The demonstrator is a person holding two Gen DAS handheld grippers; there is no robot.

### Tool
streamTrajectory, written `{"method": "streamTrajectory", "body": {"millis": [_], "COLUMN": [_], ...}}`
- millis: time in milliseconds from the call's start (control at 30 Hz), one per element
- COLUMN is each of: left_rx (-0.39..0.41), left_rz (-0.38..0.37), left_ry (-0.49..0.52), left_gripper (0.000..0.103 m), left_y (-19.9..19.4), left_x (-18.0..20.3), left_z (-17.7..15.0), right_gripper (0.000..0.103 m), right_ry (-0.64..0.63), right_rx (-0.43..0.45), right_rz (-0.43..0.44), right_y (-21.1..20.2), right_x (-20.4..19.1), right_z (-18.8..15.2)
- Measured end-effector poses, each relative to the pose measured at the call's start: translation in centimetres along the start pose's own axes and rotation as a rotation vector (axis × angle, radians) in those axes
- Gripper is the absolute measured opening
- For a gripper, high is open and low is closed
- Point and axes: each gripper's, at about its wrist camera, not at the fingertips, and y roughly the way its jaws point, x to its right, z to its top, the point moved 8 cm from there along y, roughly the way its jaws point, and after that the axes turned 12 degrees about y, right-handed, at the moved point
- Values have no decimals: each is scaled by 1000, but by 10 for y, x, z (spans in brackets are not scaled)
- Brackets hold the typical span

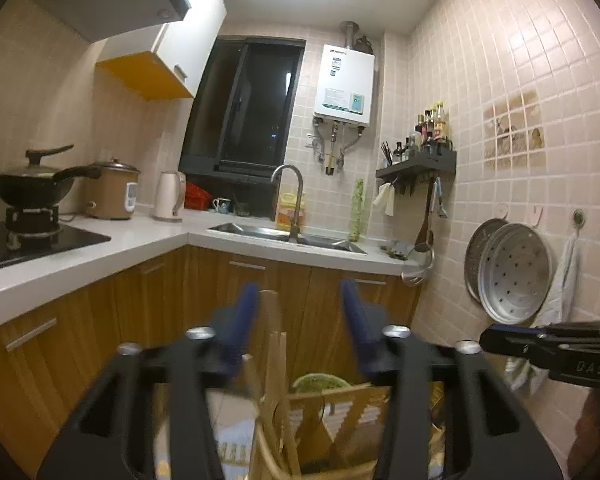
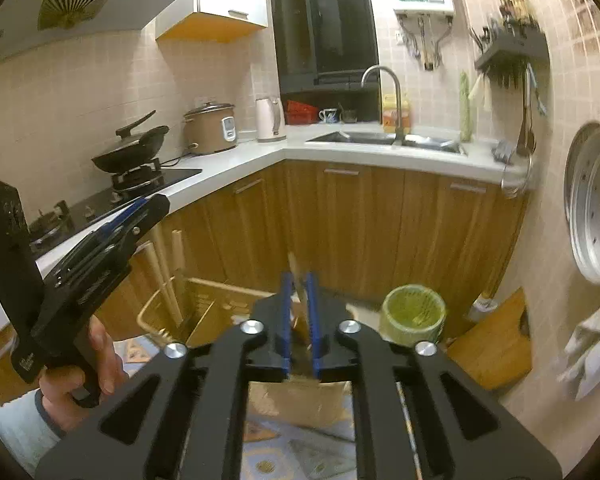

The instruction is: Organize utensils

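A wooden utensil holder (image 1: 342, 400) stands low in front of the kitchen cabinets, with several wooden sticks and spatulas (image 1: 274, 344) upright in it. My left gripper (image 1: 300, 292) hovers over it, open, one stick rising just inside its left finger. In the right wrist view the holder (image 2: 220, 300) shows wooden utensils (image 2: 162, 272) at its left end. My right gripper (image 2: 299, 280) is open by a narrow gap, and a thin wooden utensil (image 2: 296, 270) stands between its blue fingers without being clamped. A hand (image 2: 84, 368) holds the left gripper (image 2: 156, 204) at the left.
A green bin (image 2: 414, 312) sits on the floor right of the holder, with a wooden cutting board (image 2: 496, 340) leaning on the wall. Steamer trays (image 1: 514, 272) hang on the right wall. The white counter (image 1: 100, 248) carries a wok, rice cooker, kettle and sink (image 1: 284, 234).
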Motion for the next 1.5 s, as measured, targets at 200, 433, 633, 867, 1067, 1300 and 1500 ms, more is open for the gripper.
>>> {"method": "streamTrajectory", "body": {"millis": [200,433,633,867,1067,1300,1500], "left_rx": [-64,-157,-251,-194,-174,-176,-200], "left_rz": [-74,-72,-42,107,179,247,261], "left_ry": [-54,-35,-39,53,116,187,161], "left_gripper": [65,77,78,78,82,91,91], "left_y": [-50,-97,-116,-130,-132,-132,-129], "left_x": [-12,-1,11,9,11,13,4], "left_z": [-1,-34,-82,-102,-106,-106,-108], "right_gripper": [58,58,68,71,76,79,80], "right_ry": [53,69,59,38,21,-20,-28], "right_rx": [32,52,124,250,266,256,259], "right_rz": [29,-1,-95,-195,-220,-233,-243], "right_y": [-45,-75,-82,-79,-70,-62,-62], "right_x": [5,4,9,15,20,11,8], "right_z": [-26,-70,-110,-131,-140,-148,-152]}}
